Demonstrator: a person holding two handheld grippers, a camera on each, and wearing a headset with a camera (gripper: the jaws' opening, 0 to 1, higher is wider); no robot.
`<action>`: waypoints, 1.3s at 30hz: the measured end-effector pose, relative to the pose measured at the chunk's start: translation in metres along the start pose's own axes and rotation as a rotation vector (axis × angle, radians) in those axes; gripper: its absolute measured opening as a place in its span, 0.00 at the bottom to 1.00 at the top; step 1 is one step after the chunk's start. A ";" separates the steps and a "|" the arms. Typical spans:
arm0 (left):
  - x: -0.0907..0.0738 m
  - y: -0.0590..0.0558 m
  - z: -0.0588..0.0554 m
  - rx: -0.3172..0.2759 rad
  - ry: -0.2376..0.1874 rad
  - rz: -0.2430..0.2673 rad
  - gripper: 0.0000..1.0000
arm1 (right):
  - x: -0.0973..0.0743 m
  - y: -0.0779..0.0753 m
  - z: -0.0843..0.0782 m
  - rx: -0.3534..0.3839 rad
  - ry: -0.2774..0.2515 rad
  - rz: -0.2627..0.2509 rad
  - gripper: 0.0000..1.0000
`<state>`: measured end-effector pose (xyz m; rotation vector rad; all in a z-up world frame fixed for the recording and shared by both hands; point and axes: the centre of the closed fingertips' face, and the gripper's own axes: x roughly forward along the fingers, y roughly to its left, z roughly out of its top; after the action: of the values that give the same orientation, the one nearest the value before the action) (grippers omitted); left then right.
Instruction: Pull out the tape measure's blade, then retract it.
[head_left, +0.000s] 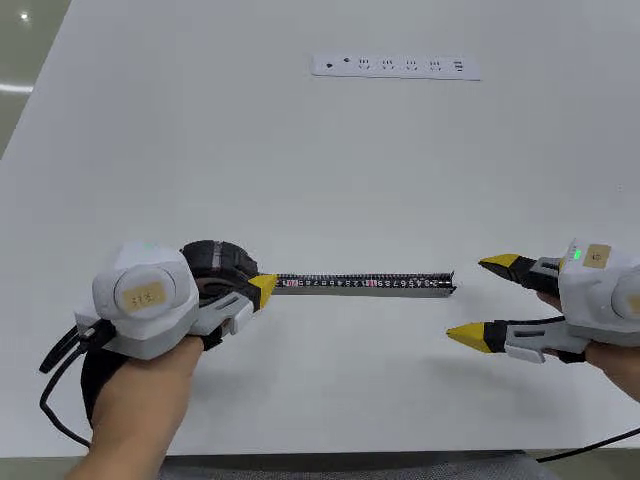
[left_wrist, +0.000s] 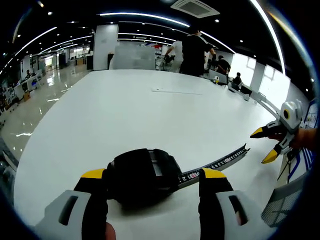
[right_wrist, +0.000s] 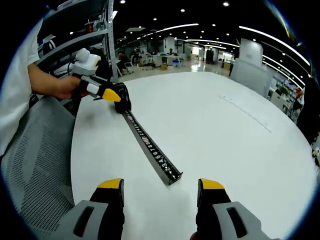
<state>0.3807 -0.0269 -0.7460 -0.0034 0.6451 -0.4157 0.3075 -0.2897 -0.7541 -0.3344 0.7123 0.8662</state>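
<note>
A black tape measure case (head_left: 215, 263) (left_wrist: 142, 173) rests on the white table (head_left: 320, 180), with my left gripper (head_left: 258, 288) (left_wrist: 152, 176) shut on it. Its blade (head_left: 365, 284) (left_wrist: 217, 162) (right_wrist: 150, 148) lies flat on the table, pulled out to the right. The blade's end hook (head_left: 451, 285) (right_wrist: 172, 178) lies free. My right gripper (head_left: 480, 300) (right_wrist: 161, 186) stands open just beyond that end, its yellow-tipped fingers apart and touching nothing. In the right gripper view the case (right_wrist: 121, 97) and the left gripper (right_wrist: 107, 93) sit at the far end of the blade.
A white power strip (head_left: 395, 67) (left_wrist: 177, 91) lies at the far side of the table. A grey mesh chair (right_wrist: 37, 165) stands at the table's near edge. A black cable (head_left: 60, 385) trails from the left gripper. People stand in the office beyond the table.
</note>
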 end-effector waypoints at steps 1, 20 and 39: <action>0.000 0.001 0.000 -0.007 -0.001 0.007 0.70 | 0.002 -0.002 -0.001 -0.002 0.004 0.003 0.55; 0.007 0.011 0.001 -0.053 0.007 0.096 0.62 | 0.021 -0.016 -0.001 -0.089 0.041 0.060 0.36; 0.006 0.013 0.000 -0.037 0.021 0.102 0.59 | 0.035 -0.016 -0.005 -0.136 0.073 0.123 0.23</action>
<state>0.3899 -0.0176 -0.7512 -0.0018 0.6705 -0.3058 0.3334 -0.2815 -0.7818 -0.4487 0.7488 1.0262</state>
